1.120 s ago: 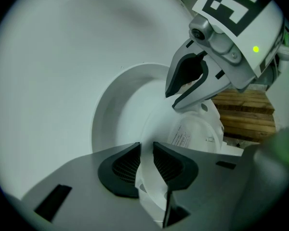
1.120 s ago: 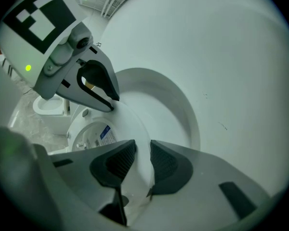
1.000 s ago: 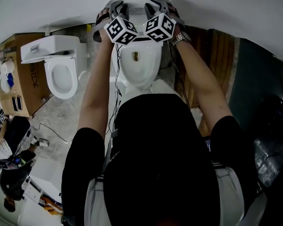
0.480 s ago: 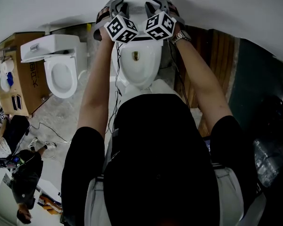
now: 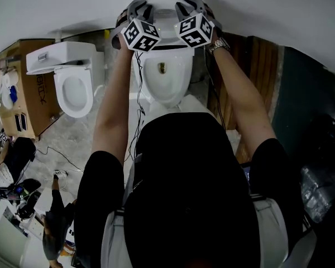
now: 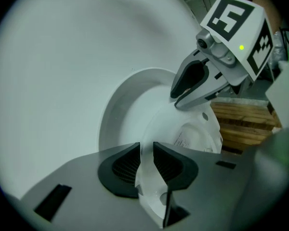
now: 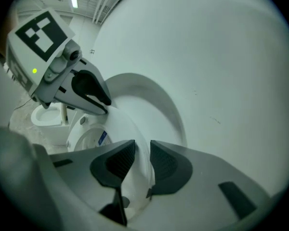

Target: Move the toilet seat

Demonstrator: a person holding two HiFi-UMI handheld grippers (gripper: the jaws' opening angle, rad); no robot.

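The left gripper [image 6: 145, 159] is clamped on the thin white rim of the raised toilet seat [image 6: 151, 196], and the right gripper [image 7: 141, 161] pinches the same rim at the opposite side of its top edge. The paired grips probably let the seat swing evenly over the bowl [image 5: 166, 82] without twisting its hinge

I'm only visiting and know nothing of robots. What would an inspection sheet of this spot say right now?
Surface: grey marbled floor.
Job's things: toilet seat raised above the toilet bowl.
Clutter: second toilet beside a cardboard box.
Grippers: left gripper and right gripper, jaws of each shut on the seat's rim.
Cables: cables hang from the grippers; more trail on the floor.
Surroundings: white wall, wooden pallet, bystander.
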